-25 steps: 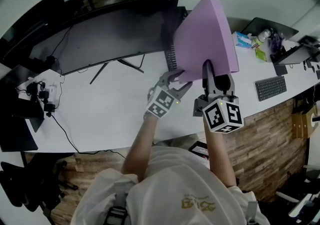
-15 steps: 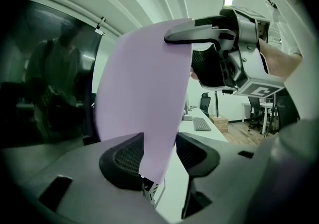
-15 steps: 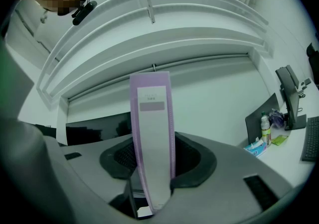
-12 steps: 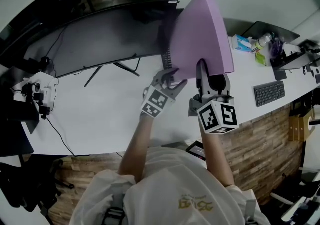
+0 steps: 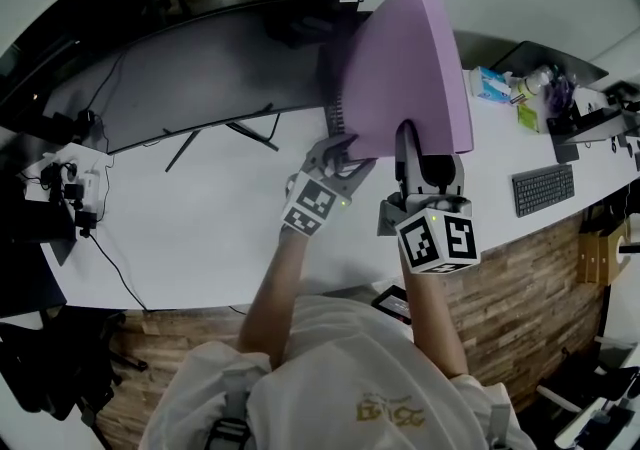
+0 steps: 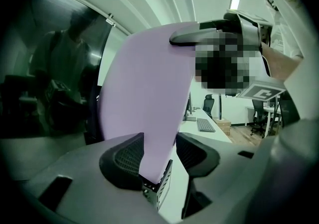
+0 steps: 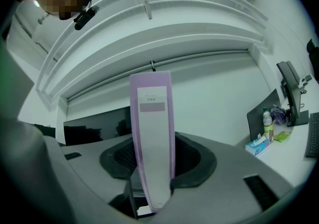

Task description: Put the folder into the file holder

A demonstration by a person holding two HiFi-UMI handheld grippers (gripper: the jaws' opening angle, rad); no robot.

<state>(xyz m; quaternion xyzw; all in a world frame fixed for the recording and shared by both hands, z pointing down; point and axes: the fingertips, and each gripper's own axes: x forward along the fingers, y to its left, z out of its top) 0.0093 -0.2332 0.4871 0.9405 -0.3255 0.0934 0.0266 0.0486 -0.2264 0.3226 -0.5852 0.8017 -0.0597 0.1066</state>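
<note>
A: White worktop [image 5: 200, 228], dark monitor [image 5: 200, 78] behind. Where's the folder?
B: Purple folder [image 5: 405, 78] is upright, off the worktop, in front of the monitor's right end. Mesh file holder [image 5: 334, 120] peeks out at its left edge, I think.
A: Tongs?
B: Left tongs [image 6: 159, 157] clamped on the cover's lower corner, right tongs [image 7: 155, 161] clamped across the spine's bottom end.
A: Handling?
B: Looks stiff and thick, probably light but top-heavy when held this low. Smooth cover could slip. Spine plus lower edge seems the sensible hold.
</note>
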